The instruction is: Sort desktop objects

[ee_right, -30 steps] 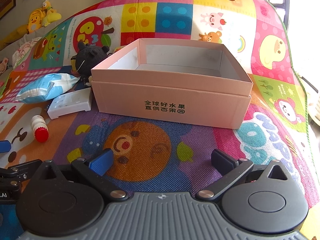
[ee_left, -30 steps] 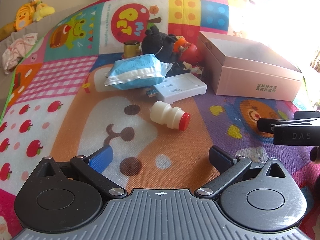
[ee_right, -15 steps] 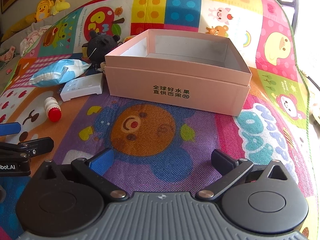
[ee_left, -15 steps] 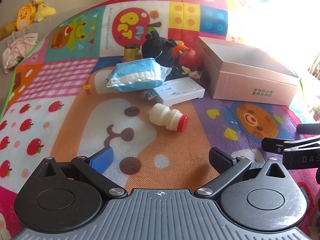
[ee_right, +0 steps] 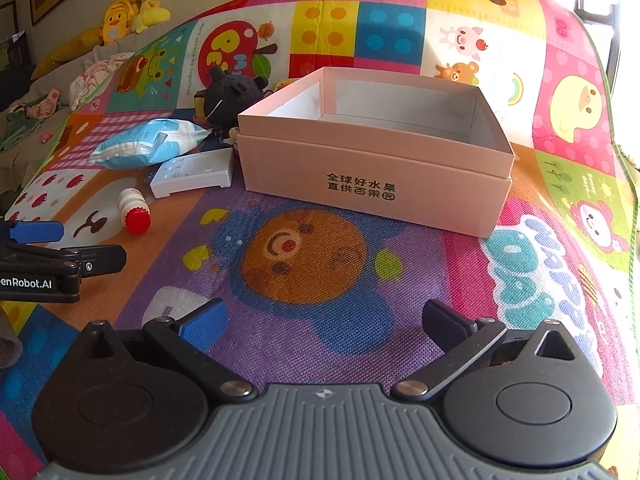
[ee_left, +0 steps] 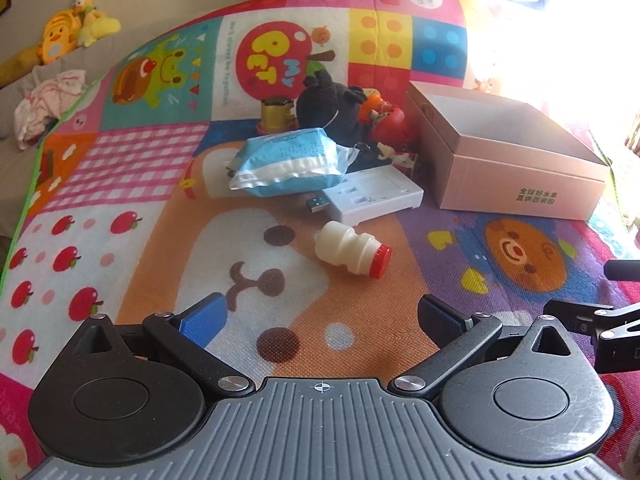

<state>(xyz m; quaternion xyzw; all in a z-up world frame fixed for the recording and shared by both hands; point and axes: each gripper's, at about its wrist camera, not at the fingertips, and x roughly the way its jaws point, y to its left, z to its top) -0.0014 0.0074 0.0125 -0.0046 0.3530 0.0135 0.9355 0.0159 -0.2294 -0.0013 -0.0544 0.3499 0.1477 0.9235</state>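
The left tool [ee_left: 322, 320] hangs released over the play mat [ee_left: 120, 184], its fingers spread wide with nothing between them. The right tool [ee_right: 322, 322] is likewise released and empty, low over the mat just in front of the pink box [ee_right: 376, 168].

The things to sort lie in a loose heap at the middle of the mat. Nearest the left tool is a small white bottle [ee_left: 352, 250] with a red cap, on its side and apart from the rest, so it looks like the easiest first pick. Beyond it sits a white plastic tray [ee_left: 376, 196] with a blue USB plug [ee_left: 318, 204] at its left end. A blue-and-white packet [ee_left: 290, 162] lies partly over the tray's far left corner. Behind that are a black plush toy [ee_left: 332, 106], a red toy [ee_left: 394, 126] and a gold-capped jar [ee_left: 276, 114], bunched close together.

The box stands open and, as far as its inside shows, empty, to the right of the heap. That likely makes it the place where the items are meant to go. With each tool on its own side, the left one seems placed to pick and the right one to steady the box.
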